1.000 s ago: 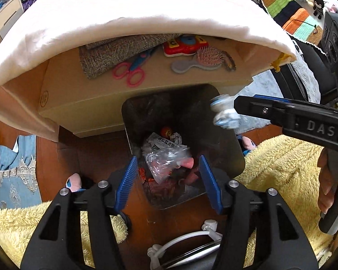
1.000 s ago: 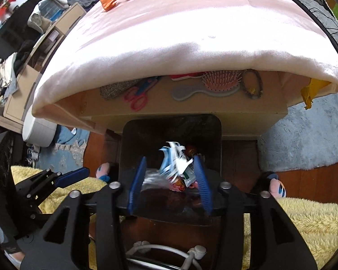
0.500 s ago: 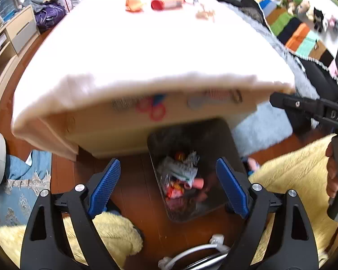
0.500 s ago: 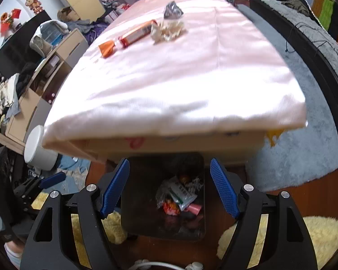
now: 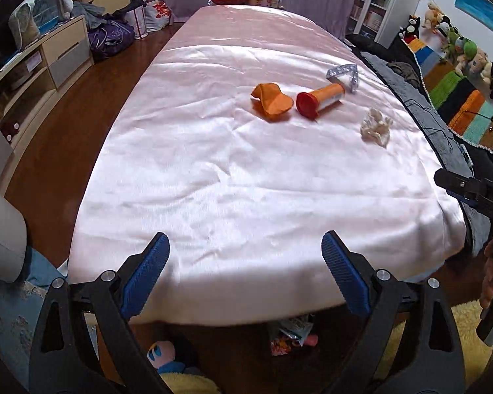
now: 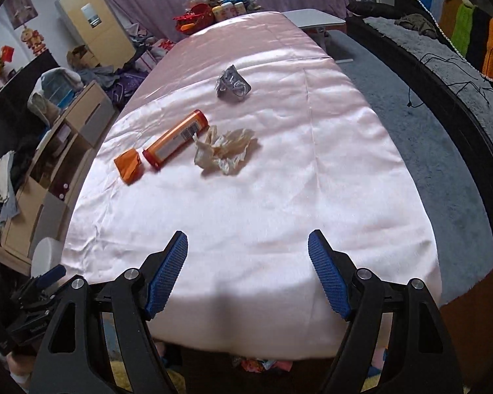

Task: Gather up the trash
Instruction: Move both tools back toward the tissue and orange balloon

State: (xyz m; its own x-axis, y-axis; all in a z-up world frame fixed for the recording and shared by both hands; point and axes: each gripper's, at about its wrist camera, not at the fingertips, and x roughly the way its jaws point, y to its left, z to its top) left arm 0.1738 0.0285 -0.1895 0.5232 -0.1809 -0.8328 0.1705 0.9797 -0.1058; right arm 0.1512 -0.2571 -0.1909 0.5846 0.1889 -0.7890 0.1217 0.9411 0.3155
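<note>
Trash bin [image 5: 291,331] mostly hidden under pink tablecloth [image 5: 246,180], contents barely visible.

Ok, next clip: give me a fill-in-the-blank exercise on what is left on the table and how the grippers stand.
1. The orange tube lying on the pink tablecloth has a ____ cap.
2. Between the tube and the silver blister pack, in the right wrist view, lies a crumpled ____.
3. The left gripper and right gripper both hold ____ between their blue pads.
4. The orange wrapper lies at the tube's ____ end.

Missing words: red; tissue; nothing; capped
</note>
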